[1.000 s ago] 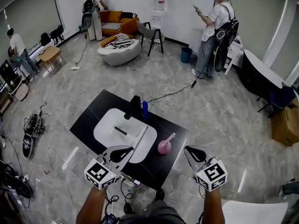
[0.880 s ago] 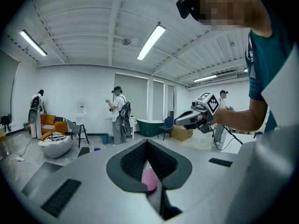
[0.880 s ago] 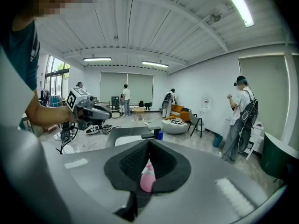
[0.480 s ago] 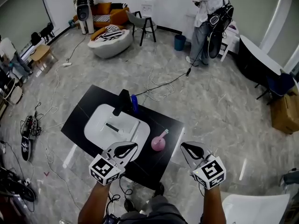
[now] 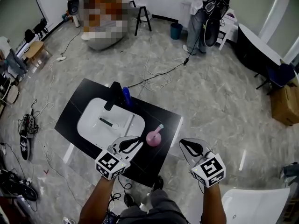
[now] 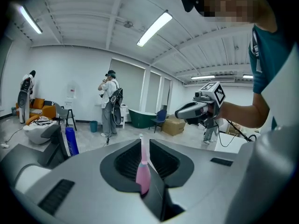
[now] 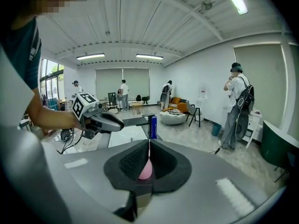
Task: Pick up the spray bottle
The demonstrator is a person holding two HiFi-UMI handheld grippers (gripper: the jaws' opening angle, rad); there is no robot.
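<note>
The pink spray bottle [image 5: 153, 137] stands upright on the black worktop [image 5: 161, 115], on the bare strip between the white sink basin [image 5: 88, 125] and the worktop's right-hand edge, its slim neck and pale nozzle leaning a little toward the far side. The left claw [image 5: 139, 141] is just beside it on the basin side and points at it. Its jaws have just been opening and now stand slightly spread, and in the left gripper view the bottle's neck and round body show through that narrow gap. The pads press on nothing, and the bottle sits just ahead of the tips rather than between them. The right claw [image 5: 183, 143] hangs on the bottle's other side, close to the worktop's right edge and clearly apart from the bottle. Its jaws are drawn together to a hairline slit, holding nothing, and in the right gripper view the bottle shows behind that slit as a pink patch topped by a thin white line. Both claws are aimed at the bottle from opposite sides, each visible in the other's view. At the basin's far rim stand a black faucet [image 5: 112, 96] and a blue bottle [image 5: 126, 96], side by side and well away from the pink one. Loose cables [image 5: 156, 76] trail over the marbled floor beyond.
</note>
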